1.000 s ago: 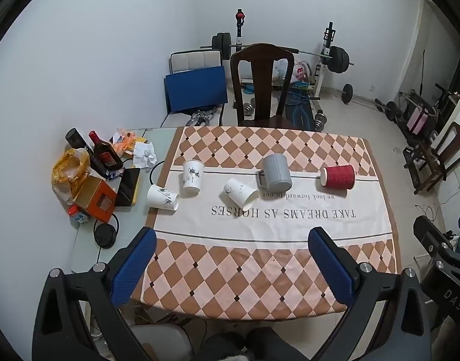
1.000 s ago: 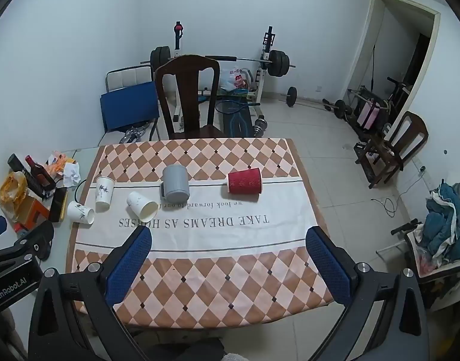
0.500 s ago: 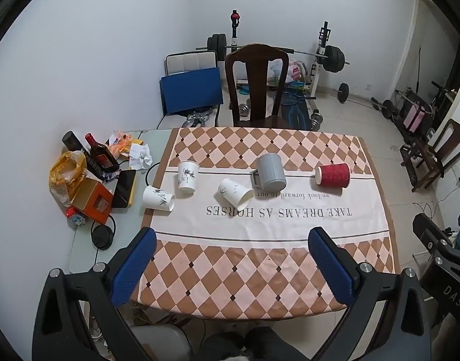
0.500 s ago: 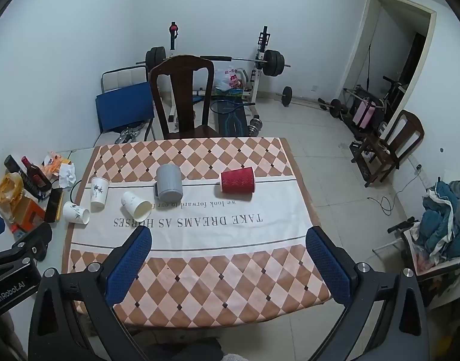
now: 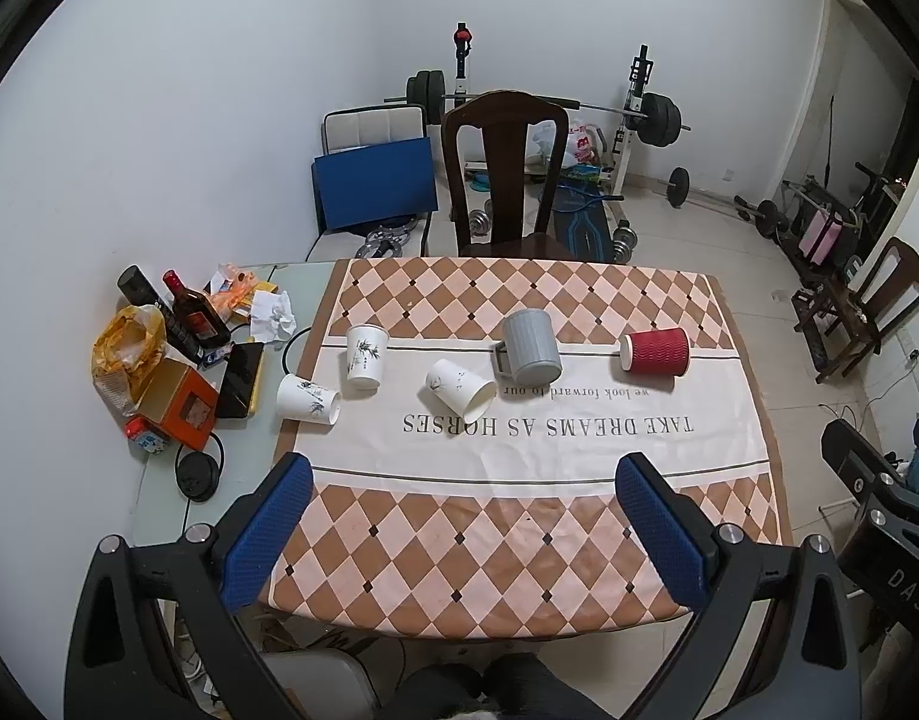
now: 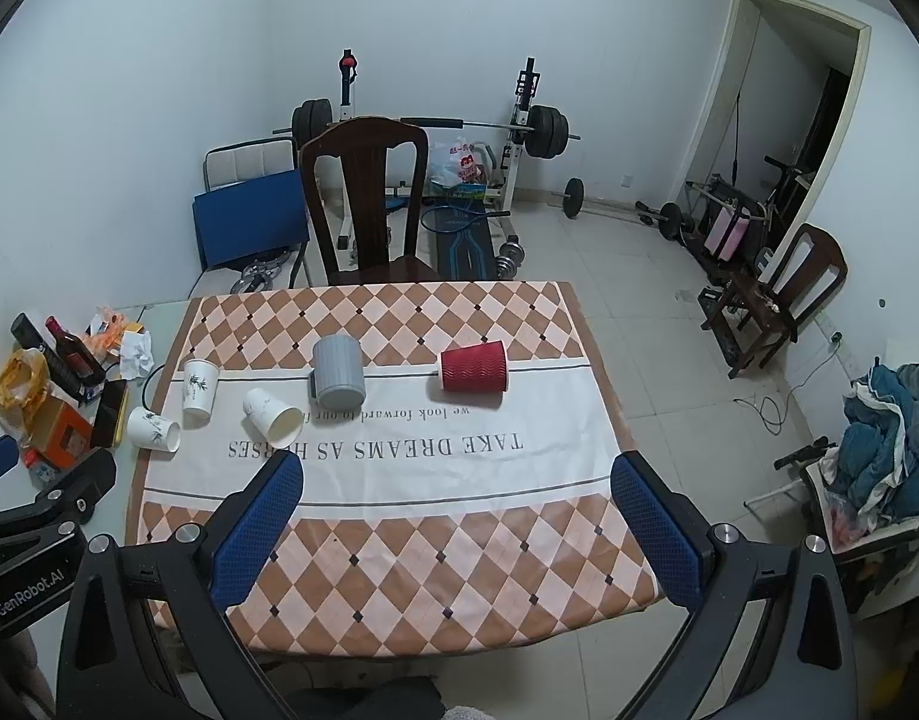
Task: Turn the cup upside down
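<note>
With both your left tongs (image 5: 456, 531) and right tongs (image 6: 456, 525) spread wide and empty above the table's near edge, the red cup (image 6: 474, 366) lies on its side well ahead, axis crosswise, nearer the right, and looks farther off than a second ago.

"What cups were on the cloth?"

"Five, in a loose row. A red ribbed paper cup (image 5: 655, 350) lay on its side at the right end. A grey ribbed mug (image 5: 530, 346) lay tipped over near the middle, handle to its left."

"And the white ones?"

"One white paper cup (image 5: 460, 389) lay on its side just left of the mug. Another (image 5: 365, 356) stood mouth down. The last (image 5: 308, 399) lay on its side at the cloth's left edge."
</note>
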Demonstrator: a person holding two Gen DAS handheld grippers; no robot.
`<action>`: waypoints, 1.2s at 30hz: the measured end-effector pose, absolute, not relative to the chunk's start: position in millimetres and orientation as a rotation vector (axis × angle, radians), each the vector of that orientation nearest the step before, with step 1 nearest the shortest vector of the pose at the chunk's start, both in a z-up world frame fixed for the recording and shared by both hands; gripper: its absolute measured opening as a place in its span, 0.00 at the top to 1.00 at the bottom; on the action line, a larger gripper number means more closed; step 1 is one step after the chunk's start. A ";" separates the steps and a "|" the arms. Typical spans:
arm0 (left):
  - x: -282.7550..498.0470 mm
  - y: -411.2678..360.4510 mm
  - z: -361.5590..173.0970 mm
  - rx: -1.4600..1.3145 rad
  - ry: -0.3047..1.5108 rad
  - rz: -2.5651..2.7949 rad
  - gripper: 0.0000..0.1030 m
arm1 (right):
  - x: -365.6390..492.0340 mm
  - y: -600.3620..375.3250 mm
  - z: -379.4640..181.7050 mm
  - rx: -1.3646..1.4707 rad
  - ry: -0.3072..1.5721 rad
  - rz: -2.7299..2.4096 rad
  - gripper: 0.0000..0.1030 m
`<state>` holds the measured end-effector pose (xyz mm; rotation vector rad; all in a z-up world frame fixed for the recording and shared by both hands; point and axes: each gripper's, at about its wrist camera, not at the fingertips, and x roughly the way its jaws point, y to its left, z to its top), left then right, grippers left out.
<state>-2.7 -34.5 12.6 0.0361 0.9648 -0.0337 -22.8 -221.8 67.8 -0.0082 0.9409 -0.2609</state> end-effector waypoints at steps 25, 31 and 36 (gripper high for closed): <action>0.3 -43.4 27.8 0.016 0.952 -0.051 0.00 | -23.8 -223.0 82.5 -0.008 0.926 -0.262 0.00; -0.1 -36.5 30.1 0.012 0.944 -0.055 0.00 | -18.5 -221.3 94.8 -0.007 0.925 -0.258 0.00; -1.5 -34.0 34.6 0.003 0.933 -0.064 0.00 | -15.6 -220.0 100.2 -0.009 0.921 -0.259 0.00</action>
